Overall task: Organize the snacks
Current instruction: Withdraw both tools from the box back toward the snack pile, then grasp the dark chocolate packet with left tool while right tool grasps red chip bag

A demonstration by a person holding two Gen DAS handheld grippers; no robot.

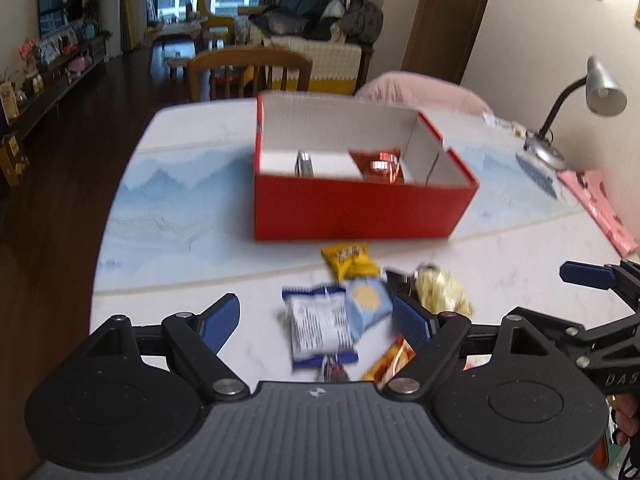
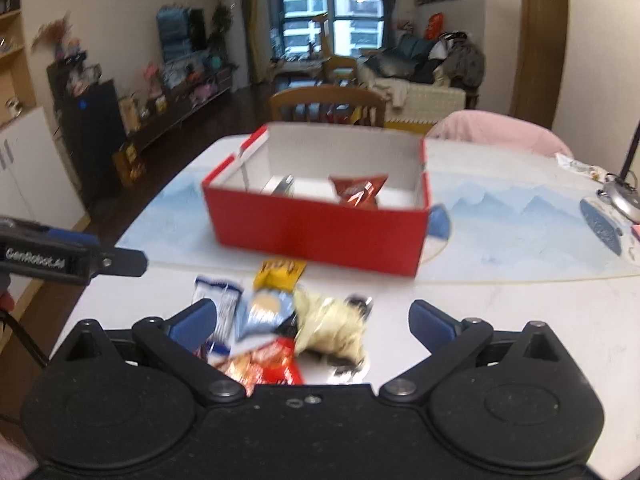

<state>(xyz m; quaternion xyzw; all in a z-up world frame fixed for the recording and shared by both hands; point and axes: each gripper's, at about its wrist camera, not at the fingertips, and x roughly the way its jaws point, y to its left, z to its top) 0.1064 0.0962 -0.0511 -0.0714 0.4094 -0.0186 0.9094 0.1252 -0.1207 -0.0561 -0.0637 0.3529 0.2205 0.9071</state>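
Observation:
A red cardboard box (image 1: 360,210) (image 2: 320,228) stands open on the table, holding a red snack bag (image 1: 380,166) (image 2: 358,190) and a silver packet (image 1: 304,164). In front of it lies a pile of snacks: a yellow packet (image 1: 350,260) (image 2: 280,272), a white-and-blue packet (image 1: 320,326) (image 2: 218,300), a light blue cookie packet (image 1: 366,304) (image 2: 266,308), a pale yellow bag (image 1: 442,290) (image 2: 332,326) and an orange-red packet (image 1: 392,362) (image 2: 268,368). My left gripper (image 1: 316,320) is open and empty over the pile. My right gripper (image 2: 312,320) is open and empty, also over the pile.
A grey desk lamp (image 1: 600,92) stands at the table's right side, beside a pink item (image 1: 600,204). A wooden chair (image 1: 250,72) and a pink-covered chair (image 1: 420,88) stand behind the table. The table's left edge drops to dark floor.

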